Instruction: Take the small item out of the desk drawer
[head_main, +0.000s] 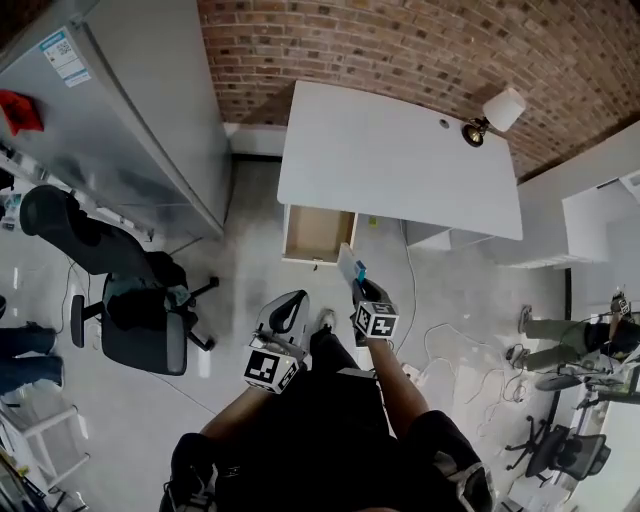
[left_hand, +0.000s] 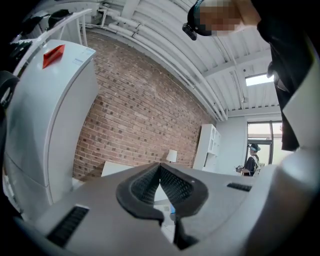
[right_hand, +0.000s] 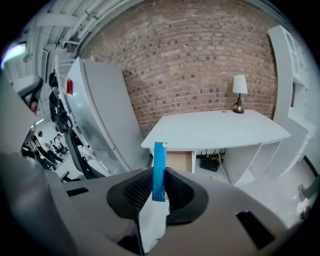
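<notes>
Standing a little back from the white desk (head_main: 390, 160), the person held a gripper in each hand over the pale floor. The right gripper (head_main: 360, 285) was clamped on the small item (head_main: 353, 266), a thin flat blue piece that was out of the drawer and well clear of it. From the right gripper view the blue strip (right_hand: 159, 165) stood upright on its edge between the two dark pads, pinched from both sides and sticking up above their tips, with something white hanging below it in the gap. I could not tell what that white part was.

The left gripper (head_main: 290, 305) hung beside the right one, a bit lower and nearer the person's body. Its jaws were closed, the ribbed pads (left_hand: 145, 182) meeting at their tips, and nothing was caught between them.

The drawer (head_main: 318, 235) under the desk's left end was pulled out, showing a bare wooden bottom. A small lamp (head_main: 493, 115) with a white shade sat on the far right corner of the desktop, against the brick wall (head_main: 400, 50). A tall white cabinet (head_main: 140, 110) stood to the left of the desk, and a black office chair (head_main: 140, 320) was parked in front of it. Loose cables (head_main: 450, 350) trailed over the floor to the person's right.
</notes>
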